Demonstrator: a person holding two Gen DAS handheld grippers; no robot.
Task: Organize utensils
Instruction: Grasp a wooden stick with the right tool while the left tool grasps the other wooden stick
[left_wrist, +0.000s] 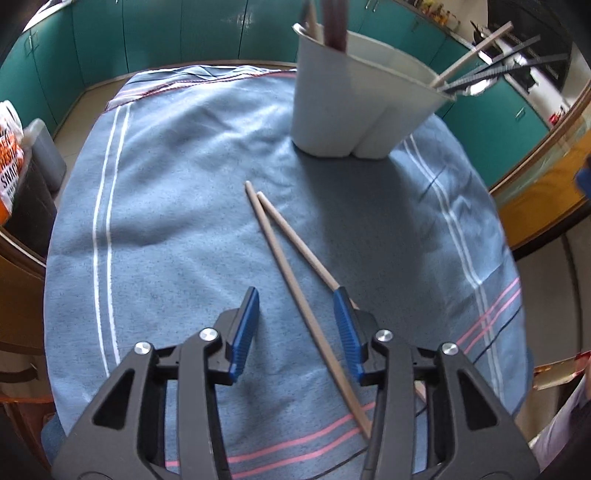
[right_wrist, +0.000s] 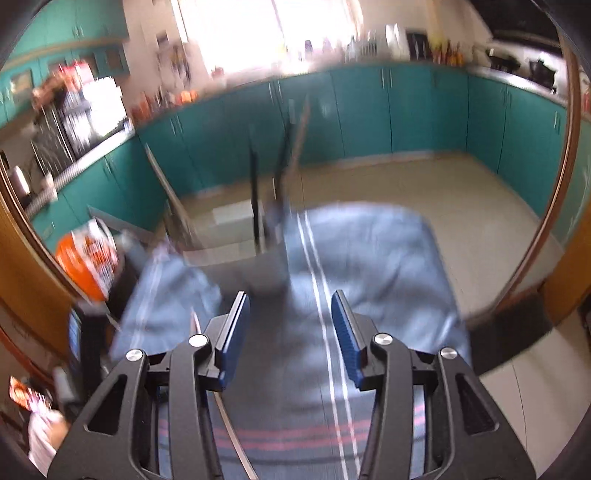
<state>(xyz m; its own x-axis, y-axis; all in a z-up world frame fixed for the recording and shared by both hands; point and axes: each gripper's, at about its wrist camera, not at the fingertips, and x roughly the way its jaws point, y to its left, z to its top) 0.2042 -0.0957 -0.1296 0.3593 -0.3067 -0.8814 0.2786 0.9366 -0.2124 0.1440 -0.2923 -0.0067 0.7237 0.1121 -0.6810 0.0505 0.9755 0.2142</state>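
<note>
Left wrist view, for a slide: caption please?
Open left gripper over two chopsticks on a blue cloth, white holder behind.

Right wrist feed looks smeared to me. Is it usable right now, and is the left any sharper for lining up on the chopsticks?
Right wrist view: heavy motion blur, the holder and cloth smeared, the window blown out; only the right tongs are crisp. Left wrist view: sharp, the chopsticks clear between the open left tongs, the white holder casting a shadow on the cloth; fisheye bends the edges.
</note>
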